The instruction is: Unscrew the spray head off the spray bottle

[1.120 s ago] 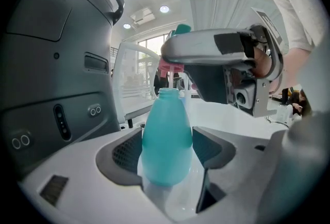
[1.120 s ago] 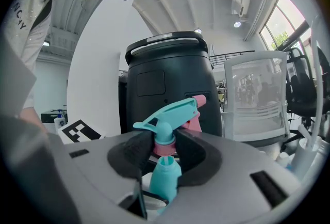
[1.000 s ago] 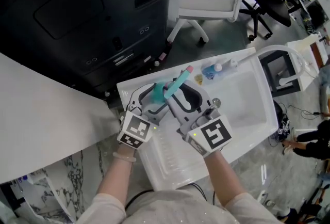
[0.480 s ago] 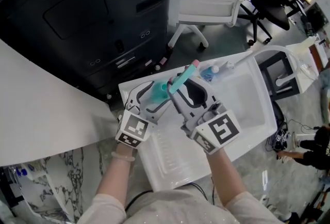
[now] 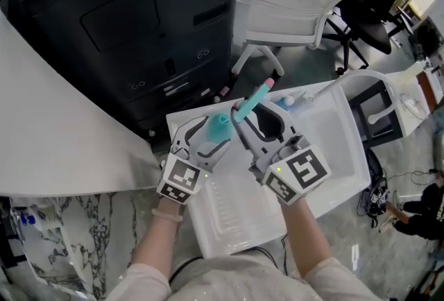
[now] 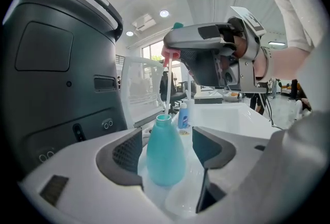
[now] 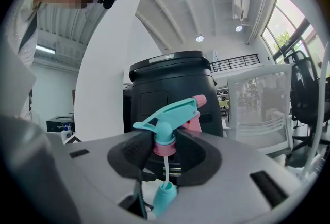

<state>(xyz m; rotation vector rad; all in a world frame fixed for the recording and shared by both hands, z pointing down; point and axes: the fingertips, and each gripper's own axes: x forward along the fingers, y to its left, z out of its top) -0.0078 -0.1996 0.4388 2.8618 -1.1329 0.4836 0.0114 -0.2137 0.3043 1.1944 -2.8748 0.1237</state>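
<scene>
Since the earlier frame, the teal plastic spray head with pink nozzle (image 5: pixel 255 100) has lifted off the teal plastic bottle (image 5: pixel 220 125), at the head view's centre. In the left gripper view, the fingers of the left gripper (image 6: pixel 166 150) clamp the bottle, lower centre. In the right gripper view, the fingers of the right gripper (image 7: pixel 165 149) clamp the head's collar, centre.

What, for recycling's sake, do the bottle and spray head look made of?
The bottle looks like soft plastic: even teal, satin finish, a smooth rounded shape with no seams showing. The spray head looks like rigid moulded plastic: opaque teal with a pink collar and nozzle, crisp edges, low sheen. Its tube is thin and whitish, probably flexible plastic.
</scene>
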